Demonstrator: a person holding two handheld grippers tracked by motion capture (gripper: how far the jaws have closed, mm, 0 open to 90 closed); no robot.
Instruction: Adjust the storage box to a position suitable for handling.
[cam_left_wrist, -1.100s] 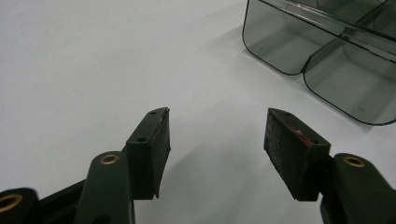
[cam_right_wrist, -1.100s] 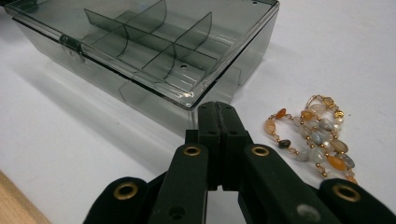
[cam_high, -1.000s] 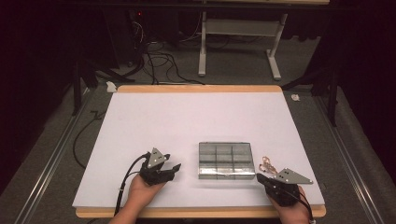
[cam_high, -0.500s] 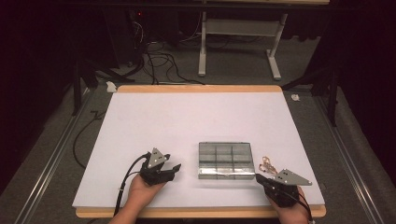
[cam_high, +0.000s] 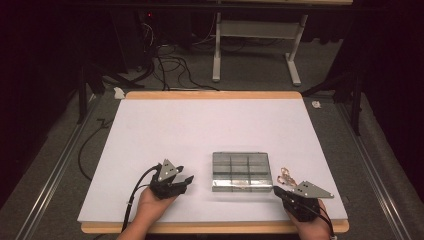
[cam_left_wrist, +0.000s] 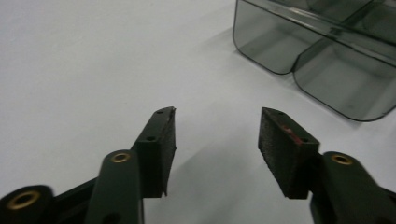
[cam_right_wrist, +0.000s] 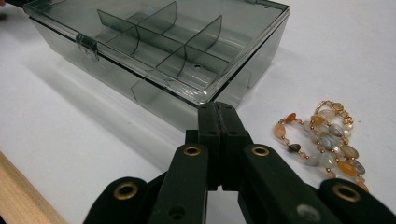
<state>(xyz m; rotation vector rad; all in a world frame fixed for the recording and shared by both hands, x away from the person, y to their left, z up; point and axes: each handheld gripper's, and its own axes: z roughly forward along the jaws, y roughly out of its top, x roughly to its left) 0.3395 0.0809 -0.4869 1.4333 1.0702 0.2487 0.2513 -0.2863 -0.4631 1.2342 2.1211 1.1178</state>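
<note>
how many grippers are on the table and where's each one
2. The left gripper sits left of the clear divided box, jaws apart; the right gripper sits at the box's near right corner, beside the bead bracelet.

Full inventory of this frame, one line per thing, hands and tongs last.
box: 1, smoky clear plastic with dividers, lid closed, near middle of the mat.
bracelet: 1, orange, white and grey beads on gold links, on the mat just right of the box.
mat: 1, white, covers the tabletop.
table: 1, light wood edge showing around the mat.
cables: several, black, on the floor beyond the table.
frame: 1, white metal legs, on the floor behind the table.
left tongs: 1, black, left of the box, jaws apart and just been closing, nothing between them.
right tongs: 1, black, at the box's near right corner, jaws shut, empty.
hands: 2, at the near edge.
</note>
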